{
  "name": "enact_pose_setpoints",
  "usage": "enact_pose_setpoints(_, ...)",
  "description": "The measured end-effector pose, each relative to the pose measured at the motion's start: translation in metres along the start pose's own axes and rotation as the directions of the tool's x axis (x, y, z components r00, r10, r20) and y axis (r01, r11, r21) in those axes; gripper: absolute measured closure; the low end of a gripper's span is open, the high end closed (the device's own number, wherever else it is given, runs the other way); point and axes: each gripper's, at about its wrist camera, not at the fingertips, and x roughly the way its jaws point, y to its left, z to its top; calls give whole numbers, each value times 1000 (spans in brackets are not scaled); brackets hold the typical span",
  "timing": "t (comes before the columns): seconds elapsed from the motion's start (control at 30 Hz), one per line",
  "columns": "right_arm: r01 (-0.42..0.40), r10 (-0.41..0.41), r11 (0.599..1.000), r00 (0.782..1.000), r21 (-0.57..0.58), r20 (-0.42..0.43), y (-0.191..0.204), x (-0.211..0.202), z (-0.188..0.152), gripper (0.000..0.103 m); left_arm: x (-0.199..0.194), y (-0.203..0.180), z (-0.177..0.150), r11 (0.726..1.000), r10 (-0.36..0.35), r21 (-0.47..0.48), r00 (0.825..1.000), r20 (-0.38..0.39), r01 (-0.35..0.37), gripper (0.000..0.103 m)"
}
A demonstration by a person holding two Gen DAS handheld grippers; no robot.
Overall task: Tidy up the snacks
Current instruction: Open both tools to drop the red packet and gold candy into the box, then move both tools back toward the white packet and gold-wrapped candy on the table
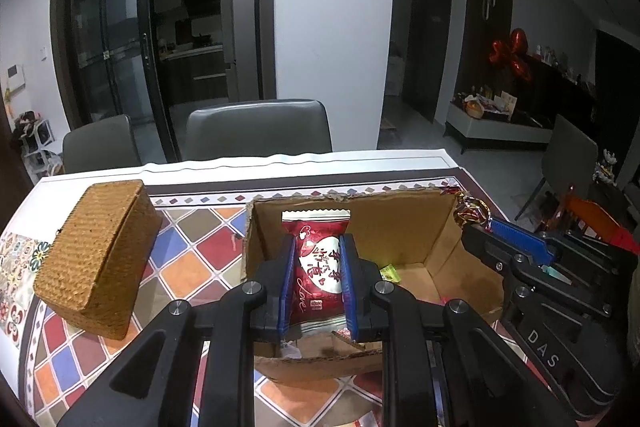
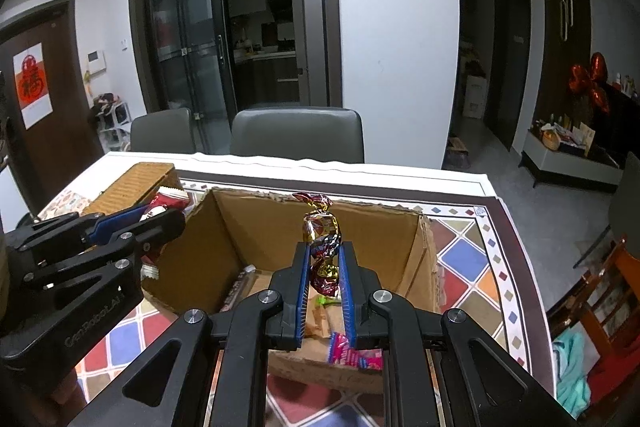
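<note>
Left of the cardboard box [image 1: 400, 227] sits a woven basket [image 1: 96, 259], the left gripper [image 1: 319, 279] clamps a red snack packet [image 1: 318, 267] over the box, and the right gripper [image 2: 325, 267] pinches a foil-wrapped candy [image 2: 322, 239] above it.

Glossy foil candy [image 2: 322, 247], matt rough cardboard box [image 2: 256, 231], woven wicker basket [image 1: 96, 255].

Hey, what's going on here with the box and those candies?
A person is sorting snacks with two hand-held grippers. The left hand-held gripper is shut on a red snack packet, and the right hand-held gripper is shut on a foil-wrapped candy. Both hang over the open cardboard box, where a few snacks already lie. A woven basket stands beside it.
</note>
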Motion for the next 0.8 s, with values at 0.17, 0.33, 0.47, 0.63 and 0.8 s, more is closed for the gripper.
enact_pose_setpoints(0.17, 10, -10, 1000, 1000, 3, 5, -1, 3, 0, 86, 3, -3, 1, 1000, 7, 10, 1000, -7, -7, 79)
enact_pose_setpoints(0.33, 35, -35, 999, 999, 17, 30, -6, 2, 0, 55, -4, -9, 0, 999, 34, 35, 999, 18, -35, 55)
enact_pose_setpoints(0.47, 47, -48, 999, 998, 24, 36, -10, 0, 1, 52, -8, -9, 1, 998, 47, 28, 998, 28, -48, 43)
enact_pose_setpoints(0.63, 68, -70, 997, 996, 41, 51, -14, -8, 0, 30, -17, -9, -2, 997, 76, 30, 996, 39, -77, 35)
enact_pose_setpoints(0.8, 76, -79, 996, 995, 50, 57, -12, -20, -2, 28, -34, -6, -8, 996, 89, 7, 995, 46, -89, 26)
